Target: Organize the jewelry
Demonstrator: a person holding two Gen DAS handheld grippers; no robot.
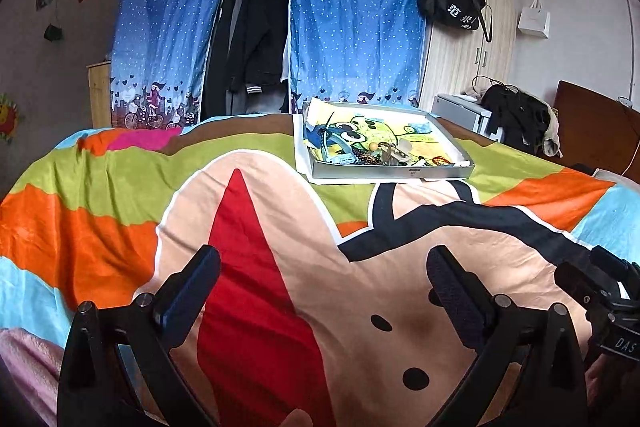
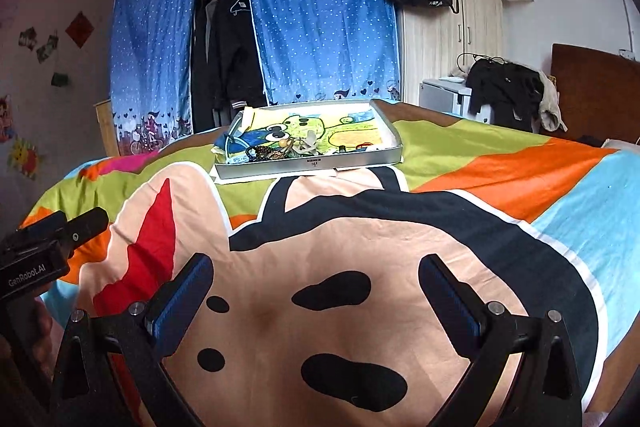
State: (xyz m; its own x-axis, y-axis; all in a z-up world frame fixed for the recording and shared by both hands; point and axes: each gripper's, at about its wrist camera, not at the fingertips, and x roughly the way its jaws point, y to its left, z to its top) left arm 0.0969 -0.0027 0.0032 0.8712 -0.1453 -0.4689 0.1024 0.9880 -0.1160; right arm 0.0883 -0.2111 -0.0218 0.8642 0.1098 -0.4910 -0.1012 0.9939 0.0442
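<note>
A shallow grey box (image 1: 390, 173) lined with a yellow cartoon cloth lies on the bed, far ahead of both grippers; it also shows in the right wrist view (image 2: 304, 163). A heap of jewelry (image 1: 380, 153) lies along its near edge: dark bead bracelets (image 2: 264, 153), a wooden bead, pale trinkets. My left gripper (image 1: 324, 277) is open and empty over the bedspread. My right gripper (image 2: 316, 281) is open and empty, to the right of the left one. Each gripper's body shows at the edge of the other's view.
The bed carries a bright cartoon bedspread (image 1: 120, 195). Behind it stand a blue curtained wardrobe (image 1: 356, 11) with dark clothes, a wooden cupboard with a black bag (image 1: 452, 3), and a chair with dark clothing (image 2: 508, 87).
</note>
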